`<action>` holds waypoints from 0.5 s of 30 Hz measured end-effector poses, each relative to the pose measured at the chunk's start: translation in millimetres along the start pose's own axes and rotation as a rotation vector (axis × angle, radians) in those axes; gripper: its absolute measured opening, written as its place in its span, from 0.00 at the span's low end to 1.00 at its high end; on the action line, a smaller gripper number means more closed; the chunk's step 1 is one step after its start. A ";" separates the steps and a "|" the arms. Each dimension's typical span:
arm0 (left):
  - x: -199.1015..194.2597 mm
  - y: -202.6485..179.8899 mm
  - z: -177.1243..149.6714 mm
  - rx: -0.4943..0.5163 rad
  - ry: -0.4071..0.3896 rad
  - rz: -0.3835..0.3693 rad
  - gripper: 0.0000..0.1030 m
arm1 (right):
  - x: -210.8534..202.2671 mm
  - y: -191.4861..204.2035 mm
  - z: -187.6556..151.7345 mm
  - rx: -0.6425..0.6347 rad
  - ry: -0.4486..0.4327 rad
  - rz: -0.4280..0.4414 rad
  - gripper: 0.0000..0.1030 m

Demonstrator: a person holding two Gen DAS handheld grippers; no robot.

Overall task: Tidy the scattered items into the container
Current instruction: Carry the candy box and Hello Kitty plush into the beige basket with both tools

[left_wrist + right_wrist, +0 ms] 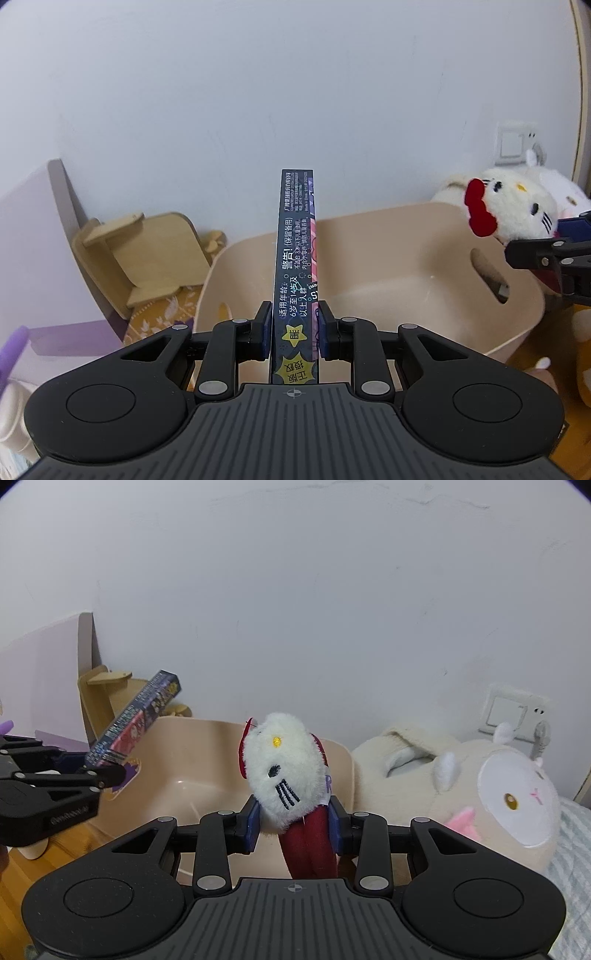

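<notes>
Pale wall [258, 92] backs both views, with a beige container [406, 258] on the floor below it and a wooden toy chair [140, 254] to its left. From the left wrist, the left gripper [294, 330] is clamped on a flat dark box [295, 251], held edge-up with its far end above the container's near rim; the risk I see is that so narrow a hold lets the box pivot and tip outside the wall on release. At the right edge the other tool carries a white cat plush [513, 210] beside the container's handle slot. From the right wrist, the right gripper [294, 823] is pinched tight on that plush, the pads squeezing its soft body below the head, red legs hanging toward the camera. It sits before the container's right corner, not yet over the hollow, so letting go now would likely drop it short. A large cream stuffed animal [491, 797] lies just right of the container, and the two tools are close enough to collide above the opening.
</notes>
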State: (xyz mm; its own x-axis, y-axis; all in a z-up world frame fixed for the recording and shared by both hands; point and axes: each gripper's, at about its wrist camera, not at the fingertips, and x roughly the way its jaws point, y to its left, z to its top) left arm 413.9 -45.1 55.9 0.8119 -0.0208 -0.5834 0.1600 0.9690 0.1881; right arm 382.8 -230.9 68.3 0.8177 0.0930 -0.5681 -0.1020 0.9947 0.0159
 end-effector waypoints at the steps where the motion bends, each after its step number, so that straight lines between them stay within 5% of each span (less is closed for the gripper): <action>1: 6.6 0.8 0.5 -0.004 0.013 0.000 0.23 | 5.5 1.5 1.3 0.000 0.010 0.003 0.33; 15: 76.8 4.8 5.0 -0.026 0.151 0.007 0.23 | 84.6 21.8 1.0 -0.080 0.191 -0.018 0.33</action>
State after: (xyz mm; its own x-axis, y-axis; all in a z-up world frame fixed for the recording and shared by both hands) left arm 479.8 -43.3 16.0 0.7191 0.0212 -0.6946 0.1383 0.9752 0.1730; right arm 450.3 -201.3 21.4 0.6983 0.0572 -0.7135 -0.1394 0.9886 -0.0572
